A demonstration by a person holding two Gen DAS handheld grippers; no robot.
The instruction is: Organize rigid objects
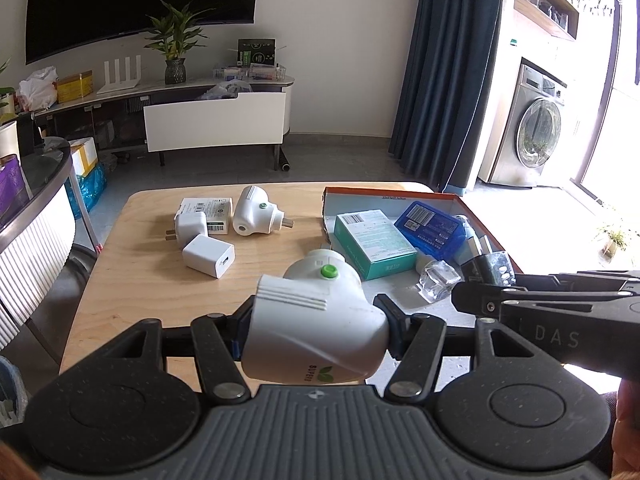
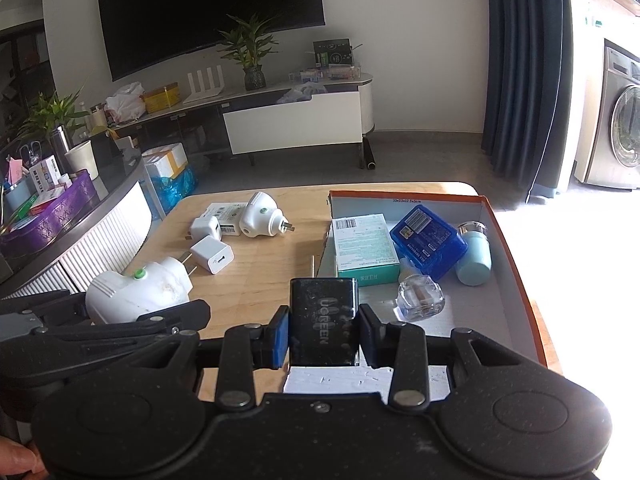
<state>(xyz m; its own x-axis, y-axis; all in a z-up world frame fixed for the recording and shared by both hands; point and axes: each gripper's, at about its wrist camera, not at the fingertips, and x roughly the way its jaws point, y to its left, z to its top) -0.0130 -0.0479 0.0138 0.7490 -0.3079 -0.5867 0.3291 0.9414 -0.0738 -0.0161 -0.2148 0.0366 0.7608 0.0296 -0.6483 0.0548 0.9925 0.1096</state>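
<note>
Two handheld grippers are working over a wooden table [image 1: 132,280]. The left gripper [image 1: 316,326] is clamping a white plug-in device w/ green button [image 1: 320,320] between both fingers, holding it above the table's near edge. The right gripper [image 2: 323,332] is gripping a black UGREEN charger [image 2: 323,316] upright, approx. over the near left corner of an orange-rimmed cardboard box [image 2: 516,240]. Inside the box are lying a teal-and-white carton [image 2: 364,248], a blue case [image 2: 428,236], a pale blue bottle [image 2: 474,256] and a clear glass bottle [image 2: 420,296]. On the table's far left are sitting a second white plug-in device [image 1: 256,216], two white USB adapters [image 1: 208,256] [image 1: 191,229] and a flat white box [image 1: 214,210], all close together.
</note>
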